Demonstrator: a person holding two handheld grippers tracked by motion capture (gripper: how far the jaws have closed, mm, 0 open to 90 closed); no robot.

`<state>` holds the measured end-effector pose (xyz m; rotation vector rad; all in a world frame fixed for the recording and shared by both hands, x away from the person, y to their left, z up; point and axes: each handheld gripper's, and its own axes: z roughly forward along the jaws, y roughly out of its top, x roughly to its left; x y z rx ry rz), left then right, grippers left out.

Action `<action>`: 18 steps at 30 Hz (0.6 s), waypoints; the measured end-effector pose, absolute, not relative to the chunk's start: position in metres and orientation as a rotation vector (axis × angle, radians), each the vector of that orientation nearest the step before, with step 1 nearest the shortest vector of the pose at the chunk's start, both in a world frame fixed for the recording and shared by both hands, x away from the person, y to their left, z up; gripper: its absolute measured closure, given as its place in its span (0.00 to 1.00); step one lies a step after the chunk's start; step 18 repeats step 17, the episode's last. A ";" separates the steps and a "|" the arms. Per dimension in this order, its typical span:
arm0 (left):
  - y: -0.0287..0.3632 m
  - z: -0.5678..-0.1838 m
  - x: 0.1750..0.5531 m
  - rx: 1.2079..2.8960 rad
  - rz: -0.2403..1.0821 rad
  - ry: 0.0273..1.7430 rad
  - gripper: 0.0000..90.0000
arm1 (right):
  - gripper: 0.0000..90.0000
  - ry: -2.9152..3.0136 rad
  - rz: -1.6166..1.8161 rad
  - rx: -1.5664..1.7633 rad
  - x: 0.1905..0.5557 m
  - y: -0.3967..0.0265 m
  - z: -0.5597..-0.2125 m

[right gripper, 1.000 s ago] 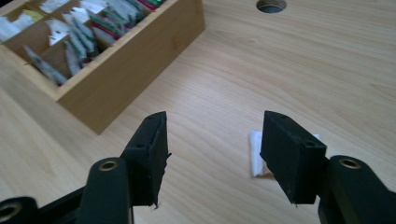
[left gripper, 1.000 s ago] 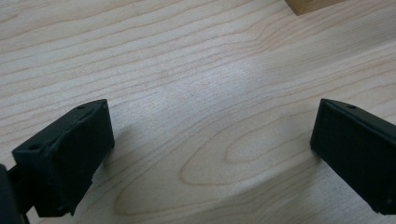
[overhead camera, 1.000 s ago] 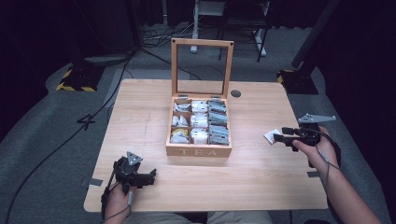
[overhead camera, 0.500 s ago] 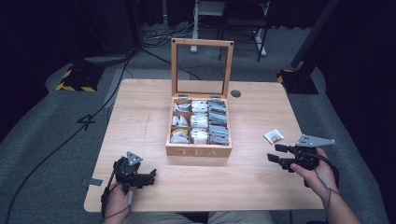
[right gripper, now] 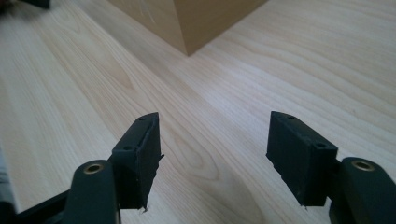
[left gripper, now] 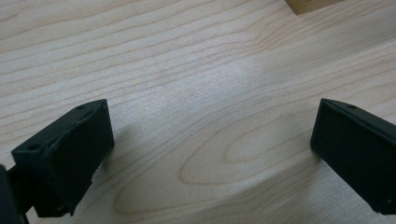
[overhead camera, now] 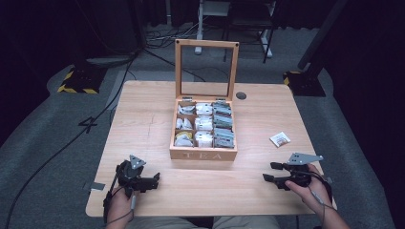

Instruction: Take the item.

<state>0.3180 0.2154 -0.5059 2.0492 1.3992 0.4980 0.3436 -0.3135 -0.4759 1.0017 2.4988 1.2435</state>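
A wooden tea box [overhead camera: 203,153] with its glass lid raised stands in the middle of the table, its compartments packed with tea bags [overhead camera: 204,125]. One loose tea bag [overhead camera: 280,139] lies on the wood to the box's right. My right gripper [overhead camera: 269,171] is low over the table's front right, pointing left at the box's near corner [right gripper: 187,28]; its jaws have just been opening and hold nothing [right gripper: 212,154]. Near the front left, my left gripper [overhead camera: 155,180] rests open and wide over bare wood [left gripper: 210,149].
The table [overhead camera: 143,109] has a round cable hole [overhead camera: 241,95] behind the box. A piece of tape [overhead camera: 97,186] sits at the front left edge. Dark floor, cables and stands surround the table.
My right gripper has moved from beside the loose tea bag down and toward the front edge, leaving the bag on the table. The left gripper has stayed put.
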 end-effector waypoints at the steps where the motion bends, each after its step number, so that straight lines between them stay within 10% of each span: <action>1: 0.215 -0.506 0.318 2.048 0.497 1.400 0.00 | 0.40 2.504 1.226 0.998 0.344 -0.312 -0.480; 18: 0.215 -0.506 0.319 2.051 0.497 1.396 0.00 | 0.15 2.524 1.097 0.858 0.337 -0.295 -0.505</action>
